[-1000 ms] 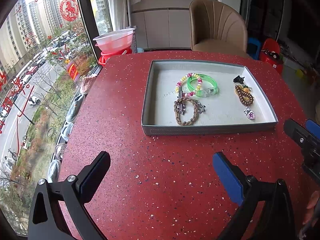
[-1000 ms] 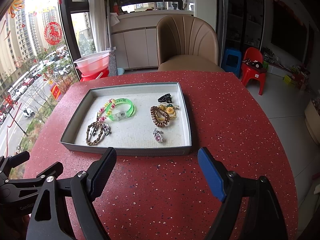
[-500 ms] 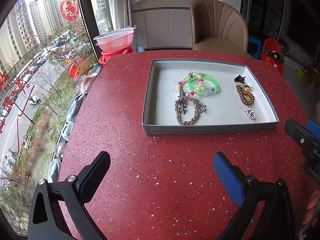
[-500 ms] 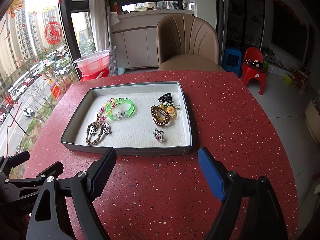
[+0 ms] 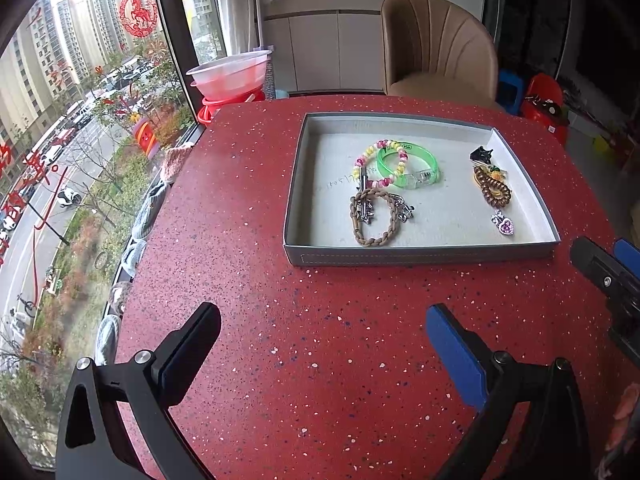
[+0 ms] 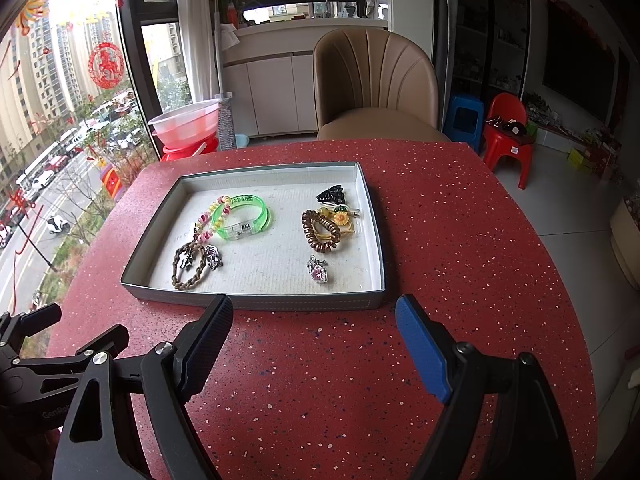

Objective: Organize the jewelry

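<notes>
Jewelry: I see every piece lying inside the gray tray [image 6: 256, 303], none on the red table [image 6: 440, 208].
Left group: a green bangle [image 6: 256, 216] overlaps a pink and yellow bead bracelet [image 6: 208, 218]; just in front lies a brown braided cord [image 6: 188, 272] with silver charms [image 6: 212, 258] touching it.
Right group: a black hair clip [image 6: 331, 195] at the back, then a brown coil hair tie [image 6: 318, 232] tangled with a sunflower elastic [image 6: 341, 218], and a pink heart pendant [image 6: 318, 272] alone nearer the front wall.
Tray: it sits mid-table, closer to my right claw.
Left claw [image 5: 320, 344]: fingers spread wide, empty, hovering over bare table short of the tray.
Right claw [image 6: 314, 332]: fingers spread wide, empty, tips just at the tray's near wall.
Change: over the last second nothing in the tray has shifted; my left camera has eased slightly forward, my right is steady.
Meaning: I judge this fits either pieces waiting to be sorted or a tidy-up already finished; I cannot tell which.
Hard to see: the two tangles hide how many pieces each holds; faint writing on the tray floor is unreadable; my right claw is cut off at the left view's edge.
</notes>
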